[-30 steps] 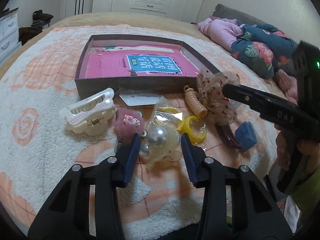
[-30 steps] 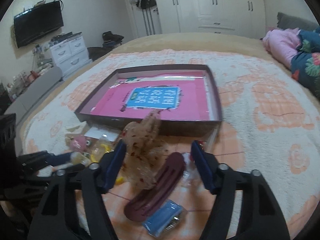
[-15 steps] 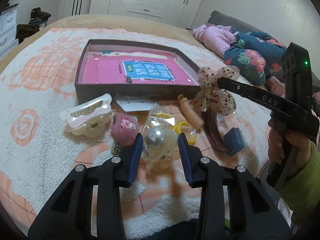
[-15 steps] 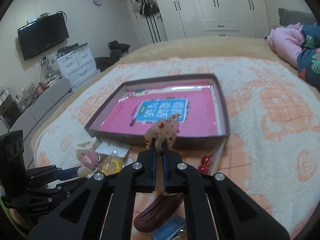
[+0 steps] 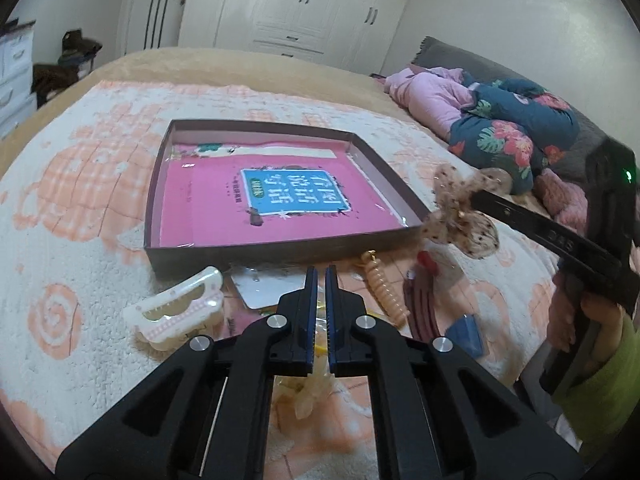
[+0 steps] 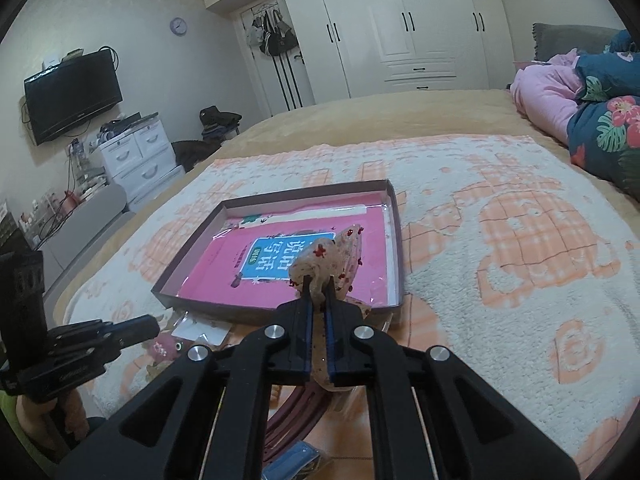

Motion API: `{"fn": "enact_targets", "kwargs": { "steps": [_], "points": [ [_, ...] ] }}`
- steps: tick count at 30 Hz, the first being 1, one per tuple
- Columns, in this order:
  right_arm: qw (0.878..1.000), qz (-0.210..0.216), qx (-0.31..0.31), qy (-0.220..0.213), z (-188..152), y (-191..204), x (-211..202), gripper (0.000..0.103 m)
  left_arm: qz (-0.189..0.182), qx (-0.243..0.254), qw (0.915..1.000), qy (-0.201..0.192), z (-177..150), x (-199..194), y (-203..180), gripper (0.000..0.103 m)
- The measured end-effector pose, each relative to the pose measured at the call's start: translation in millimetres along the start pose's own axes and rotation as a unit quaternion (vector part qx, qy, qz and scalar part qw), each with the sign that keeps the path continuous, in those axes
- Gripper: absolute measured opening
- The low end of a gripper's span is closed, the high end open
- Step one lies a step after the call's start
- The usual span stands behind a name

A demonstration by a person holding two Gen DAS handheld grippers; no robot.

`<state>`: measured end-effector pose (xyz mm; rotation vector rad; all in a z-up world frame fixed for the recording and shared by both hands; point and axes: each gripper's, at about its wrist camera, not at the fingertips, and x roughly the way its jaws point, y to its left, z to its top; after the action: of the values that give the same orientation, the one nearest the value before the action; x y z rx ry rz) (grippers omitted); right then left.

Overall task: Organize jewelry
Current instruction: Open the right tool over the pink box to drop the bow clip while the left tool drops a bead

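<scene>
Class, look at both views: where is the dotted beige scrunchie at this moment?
The dotted beige scrunchie is pinched in the right gripper, lifted above the near right corner of the shallow box.

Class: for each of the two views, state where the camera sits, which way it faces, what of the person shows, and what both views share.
Left wrist: on the left gripper, facing over the clutter to the box; the right gripper, holding the bow, and right hand show.
Right wrist: on the right gripper, facing the box and wardrobe; the left gripper shows at left.
Shared: box, bow, blanket, wardrobe.
</scene>
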<state>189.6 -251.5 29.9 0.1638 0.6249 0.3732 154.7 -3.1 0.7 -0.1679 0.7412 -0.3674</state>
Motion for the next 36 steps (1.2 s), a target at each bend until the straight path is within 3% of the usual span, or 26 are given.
{"fn": "enact_targets", "kwargs": {
  "steps": [3,5,7,12,21,26,32,34,36],
  "points": [
    [1.0,0.005,0.001,0.001,-2,1,-1,0.005,0.002,0.006,0.9999,0.009,-3,-6,4,0.001],
    [1.0,0.009,0.0,0.002,-5,3,-1,0.005,-0.004,0.016,0.9997,0.019,-10,-10,6,0.013],
    [1.0,0.011,0.001,0.004,-6,4,0,0.005,-0.003,0.033,0.9989,0.034,-21,-15,6,0.034],
    [1.0,0.017,0.004,0.005,-8,10,3,0.005,0.007,0.084,0.9939,0.07,-43,-13,-3,0.042],
    [1.0,0.022,-0.001,0.007,-3,17,10,0.005,0.024,0.096,0.9905,0.096,-44,17,-11,0.042],
    [1.0,0.024,-0.009,-0.004,12,19,12,0.005,0.017,0.088,0.9916,0.094,-41,19,-9,0.036],
    [1.0,0.012,-0.014,-0.012,33,12,27,0.005,0.006,0.088,0.9949,0.048,-17,-3,-15,0.034],
    [1.0,0.005,-0.011,-0.008,39,7,37,0.005,0.003,0.086,0.9958,0.032,-3,-6,-15,0.028],
    [1.0,-0.002,-0.008,-0.003,43,1,46,0.005,0.005,0.08,0.9966,0.02,12,-4,-12,0.028]
  ]
}}
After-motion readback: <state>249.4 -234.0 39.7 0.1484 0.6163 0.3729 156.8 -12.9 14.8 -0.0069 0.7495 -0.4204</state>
